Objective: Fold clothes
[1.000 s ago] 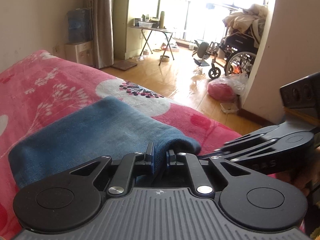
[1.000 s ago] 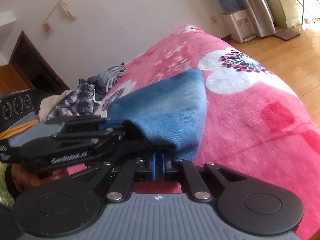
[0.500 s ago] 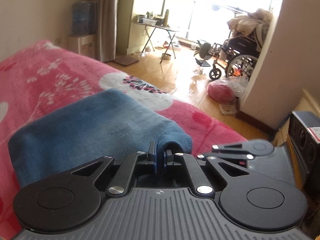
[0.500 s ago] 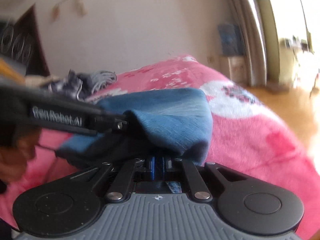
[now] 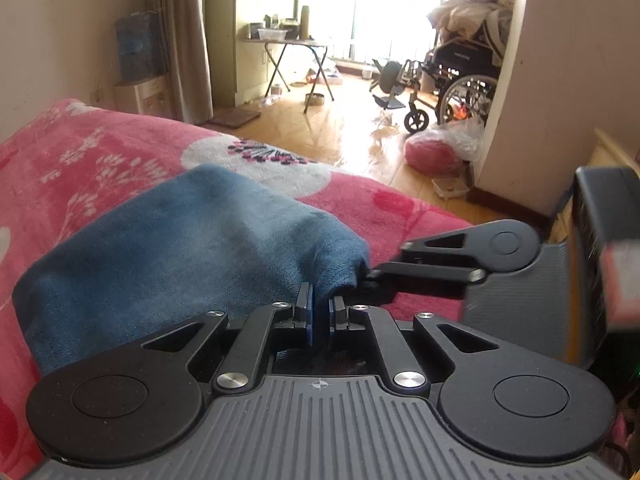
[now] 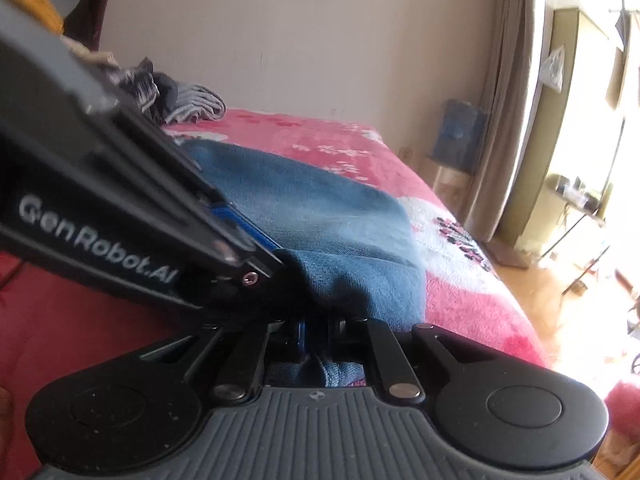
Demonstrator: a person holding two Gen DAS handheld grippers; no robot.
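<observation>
So: left tongs (image 5: 320, 314) pinched on the near edge of the jeans (image 5: 192, 256), pads nearly together with cloth between. Right tongs (image 6: 316, 326) likewise clamped on denim, bunched cloth showing behind the jaws. Both bite the same near end, just beside each other; from the left view the right tongs (image 5: 372, 274) sit at the corner to the right, and from the right view the left tongs (image 6: 256, 268) cross in close from the left.

Jeans run forward from both tongs as a doubled blue slab on the pink blanket (image 5: 80, 152), far end rounded like a fold. Clothes pile (image 6: 188, 100) sits well ahead-left of the right tongs.

Risks, as I judge them:
- Grips are shallow and at the very edge; thick denim could slip out of one pair under pull, dropping that corner and skewing the fold.
- Tongs this close may collide or snag each other.
- Fleecy blanket grabs; dragging could bunch the lower layer or pull the blanket along.
- Can't tell how many layers each pair holds; a missed layer would splay the stack.
</observation>
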